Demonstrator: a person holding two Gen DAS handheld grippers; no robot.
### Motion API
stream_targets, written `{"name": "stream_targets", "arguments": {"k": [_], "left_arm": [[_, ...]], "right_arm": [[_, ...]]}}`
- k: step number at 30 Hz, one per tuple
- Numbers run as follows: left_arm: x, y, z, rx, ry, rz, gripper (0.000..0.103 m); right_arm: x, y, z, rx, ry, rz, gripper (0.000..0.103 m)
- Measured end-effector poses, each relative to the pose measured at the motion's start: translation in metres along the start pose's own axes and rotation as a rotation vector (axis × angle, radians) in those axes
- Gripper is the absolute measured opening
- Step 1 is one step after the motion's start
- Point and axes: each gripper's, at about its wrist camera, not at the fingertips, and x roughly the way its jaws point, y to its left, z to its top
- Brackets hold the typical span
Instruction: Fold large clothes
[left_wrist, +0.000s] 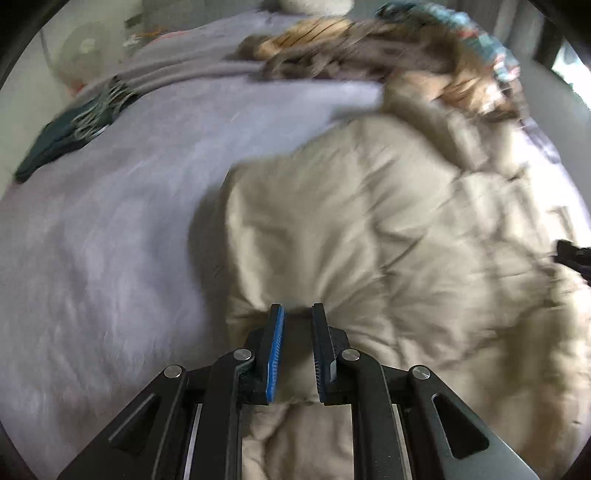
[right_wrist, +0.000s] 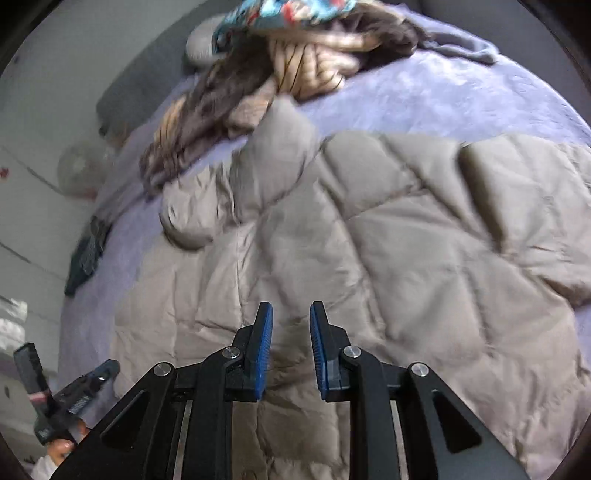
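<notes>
Bed (left_wrist: 110, 229) with lavender cover fills both views, blurred. Left gripper (left_wrist: 297, 312) pinches bunched fold of beige quilted coat (left_wrist: 369, 240) between blue pads, at coat's near left edge. Right gripper (right_wrist: 291, 308) hovers over coat (right_wrist: 369, 258), jaws narrowly apart, nothing between them. Coat lies spread across near right half of bed. Far side: heap of clothes (right_wrist: 295, 62), brown, tan, patterned teal. Far left on cover: dark folded garment (left_wrist: 70, 133). Left gripper also shows at near left edge of right view (right_wrist: 92, 380).
</notes>
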Motion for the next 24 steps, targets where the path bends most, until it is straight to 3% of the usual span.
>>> {"name": "stream_targets", "arguments": {"k": [4,9,12,14,20,24], "left_arm": [[0.014,0.02,-0.001,-0.084,0.019,-0.007,0.017],[0.02,0.018,0.005,-0.052,0.026,0.021,0.017],[0.024,0.015,0.003,-0.052,0.024,0.03,0.017],[0.026,0.011,0.0,-0.036,0.024,0.047,0.017],[0.011,0.005,0.006,-0.017,0.033,0.092,0.017],[-0.011,-0.003,0.006,-0.006,0.039,0.073,0.017]], "right_arm": [[0.027,0.005,-0.015,0.036,0.06,0.027,0.022],[0.026,0.007,-0.022,-0.051,0.046,-0.031,0.019],[0.016,-0.012,-0.019,-0.035,0.039,-0.032,0.005],[0.013,-0.026,-0.017,-0.009,0.044,-0.005,0.003],[-0.013,-0.052,-0.013,0.087,0.039,-0.004,0.009],[-0.033,-0.07,-0.021,0.11,0.063,0.015,0.01]]}}
